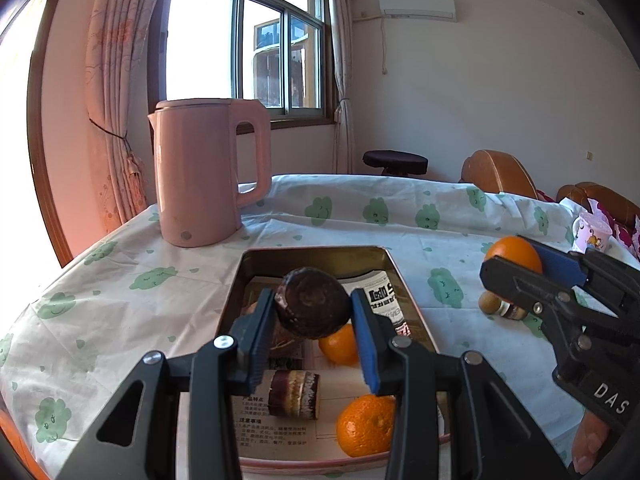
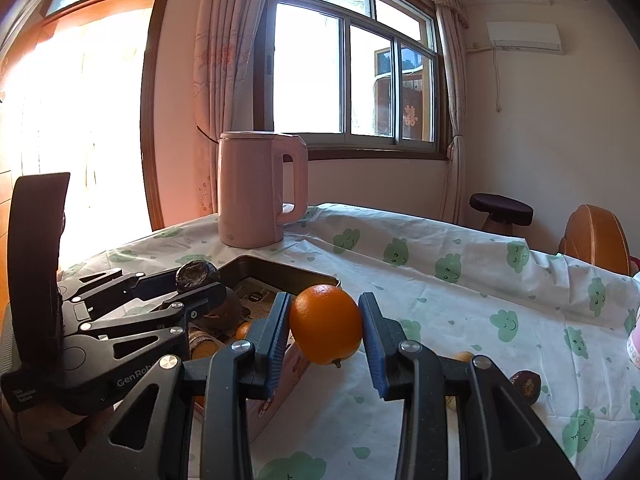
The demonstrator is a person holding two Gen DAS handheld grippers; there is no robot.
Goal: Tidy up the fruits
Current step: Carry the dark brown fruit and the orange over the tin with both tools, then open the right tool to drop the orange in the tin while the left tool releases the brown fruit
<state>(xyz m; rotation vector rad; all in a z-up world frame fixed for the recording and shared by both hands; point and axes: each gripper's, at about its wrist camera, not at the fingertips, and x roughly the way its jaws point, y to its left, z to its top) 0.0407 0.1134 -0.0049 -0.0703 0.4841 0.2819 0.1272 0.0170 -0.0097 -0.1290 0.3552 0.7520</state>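
A bright window with pink curtains fills the upper left; an air conditioner hangs on the white wall upper right.

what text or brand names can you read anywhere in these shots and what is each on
"DAS" on the body of the right claw, cut off at the picture's edge.
"GenRob" on the body of the left claw, partly hidden.
"Data Acquisition System", faint small print on the left claw's body.
Printed paper lining the metal tin: Chinese print, too small to read.
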